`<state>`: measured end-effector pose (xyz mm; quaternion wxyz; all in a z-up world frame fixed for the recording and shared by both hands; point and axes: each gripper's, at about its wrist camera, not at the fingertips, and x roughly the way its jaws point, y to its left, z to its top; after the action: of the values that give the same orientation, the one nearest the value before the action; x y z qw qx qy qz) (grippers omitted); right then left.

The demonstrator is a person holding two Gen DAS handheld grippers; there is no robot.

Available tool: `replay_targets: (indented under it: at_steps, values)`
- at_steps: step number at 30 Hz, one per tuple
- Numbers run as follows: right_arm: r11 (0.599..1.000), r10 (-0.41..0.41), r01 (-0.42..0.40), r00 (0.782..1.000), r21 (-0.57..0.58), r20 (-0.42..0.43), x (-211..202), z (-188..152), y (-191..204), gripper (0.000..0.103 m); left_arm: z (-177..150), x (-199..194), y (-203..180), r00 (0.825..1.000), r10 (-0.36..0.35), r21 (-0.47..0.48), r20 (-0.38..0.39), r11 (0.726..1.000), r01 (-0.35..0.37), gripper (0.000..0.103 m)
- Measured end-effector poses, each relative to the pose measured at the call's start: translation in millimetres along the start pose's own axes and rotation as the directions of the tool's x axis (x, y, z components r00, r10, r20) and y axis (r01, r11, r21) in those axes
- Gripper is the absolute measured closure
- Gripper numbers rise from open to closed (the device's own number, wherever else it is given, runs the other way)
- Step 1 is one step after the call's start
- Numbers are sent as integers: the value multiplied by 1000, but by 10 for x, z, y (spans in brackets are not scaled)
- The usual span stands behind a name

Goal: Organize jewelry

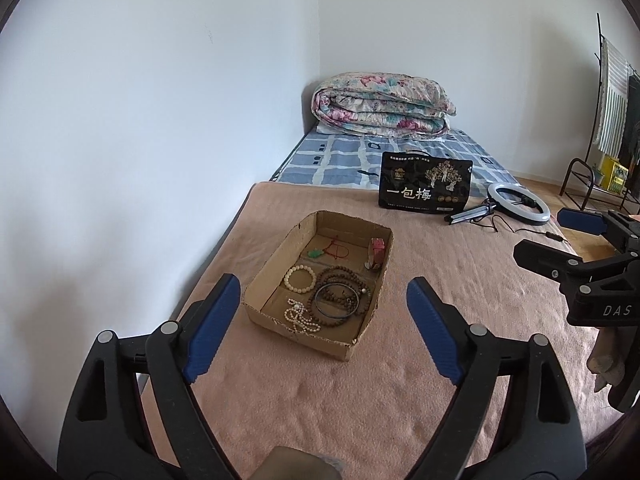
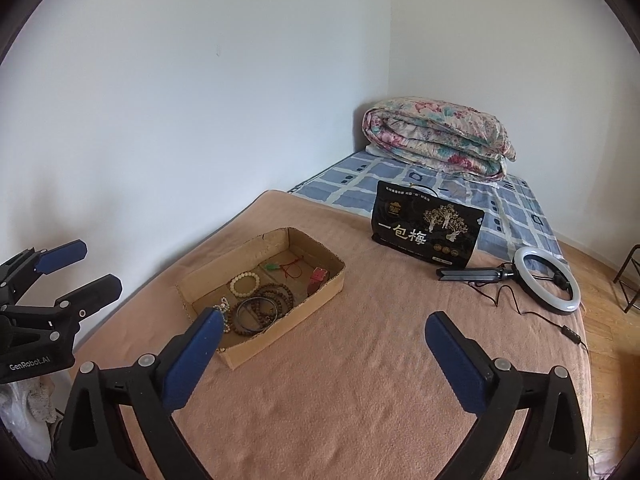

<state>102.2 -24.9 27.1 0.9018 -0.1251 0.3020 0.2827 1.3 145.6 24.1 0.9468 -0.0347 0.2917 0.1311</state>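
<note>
Hovering over the bed (image 1: 320, 380), left tool (image 1: 320, 316) and right tool (image 2: 324, 356) gape empty near the jewelry-filled cardboard tray (image 1: 360, 300).

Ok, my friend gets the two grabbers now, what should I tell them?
Left gripper: open, nothing in it.
Right gripper: open, nothing in it. Both hang above the peach blanket, short of the box.
Cardboard box: holds the cream bead bracelet, white bead strand, brown bead strings, dark bangle, green pendant on red cord and a small red piece.
Done: all the jewelry seen is in the box.
Left: perhaps nothing; no loose pieces show on the blanket.
</note>
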Motion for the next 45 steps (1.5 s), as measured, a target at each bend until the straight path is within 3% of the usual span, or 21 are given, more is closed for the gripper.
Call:
replay_targets:
  at_steps: [8, 20, 45]
  values:
    - [1000, -20, 20, 1000, 11, 5, -20, -197, -47, 0, -89, -82, -22, 999, 25, -4, 35, 1000, -25, 1]
    - [995, -94, 94, 995, 16, 39, 19, -297, -184, 0, -89, -35, -80, 1000, 9, 7, 18, 1000, -9, 1]
    - [991, -115, 114, 993, 69, 21, 12, -352, -317, 0, -138, -29, -86, 999, 23, 14, 25, 1000, -23, 1]
